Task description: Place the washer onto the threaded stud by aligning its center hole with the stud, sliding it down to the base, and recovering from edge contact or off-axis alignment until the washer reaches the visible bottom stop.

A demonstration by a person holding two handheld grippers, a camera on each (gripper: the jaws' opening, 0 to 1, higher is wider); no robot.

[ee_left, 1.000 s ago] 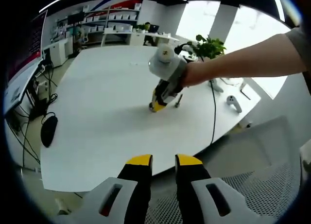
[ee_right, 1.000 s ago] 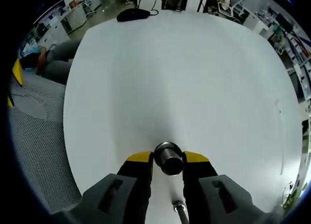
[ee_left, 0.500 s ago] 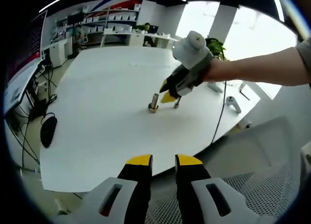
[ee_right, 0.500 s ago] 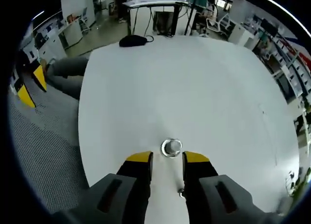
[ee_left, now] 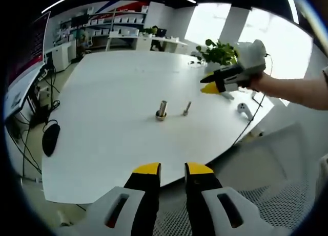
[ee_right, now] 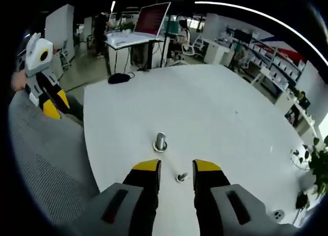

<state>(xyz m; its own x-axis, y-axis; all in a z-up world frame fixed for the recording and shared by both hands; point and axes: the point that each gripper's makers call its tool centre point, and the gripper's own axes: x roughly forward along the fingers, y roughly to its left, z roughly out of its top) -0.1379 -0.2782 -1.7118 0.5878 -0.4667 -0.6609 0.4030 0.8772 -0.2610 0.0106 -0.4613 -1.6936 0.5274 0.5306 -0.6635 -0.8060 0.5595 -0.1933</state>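
On the broad white round table (ee_left: 97, 118), near its middle, two small metal pieces stand apart from each other. One is an upright silver threaded stud with a flared base (ee_left: 162, 110) (ee_right: 160, 142); the other is a shorter, thinner silver bolt-like piece (ee_left: 187, 109) (ee_right: 181, 177) just beside it. Around the foot of the stud a slightly wider ring shows, which may be the washer seated at the bottom stop, but it is too small to tell from the stud's own base.

The right gripper (ee_left: 211, 89) (ee_right: 175, 167), seen from the left gripper view, hangs in the air well above and to the side of both pieces, its yellow tips close together and nothing visible between them. In the right gripper view its jaws stand a narrow gap apart with only table and the small bolt-like piece beyond them. The left gripper (ee_left: 172, 169) (ee_right: 50, 104) hovers off the table's edge over a grey mesh chair (ee_left: 287, 195), jaws likewise nearly closed and empty.

Judging from this, the placing step looks finished or nearly so, with both hands clear. The next move would call for a closer look at the stud's base to confirm the washer lies flat against the stop, and a gentle nudge down if it sits cocked.
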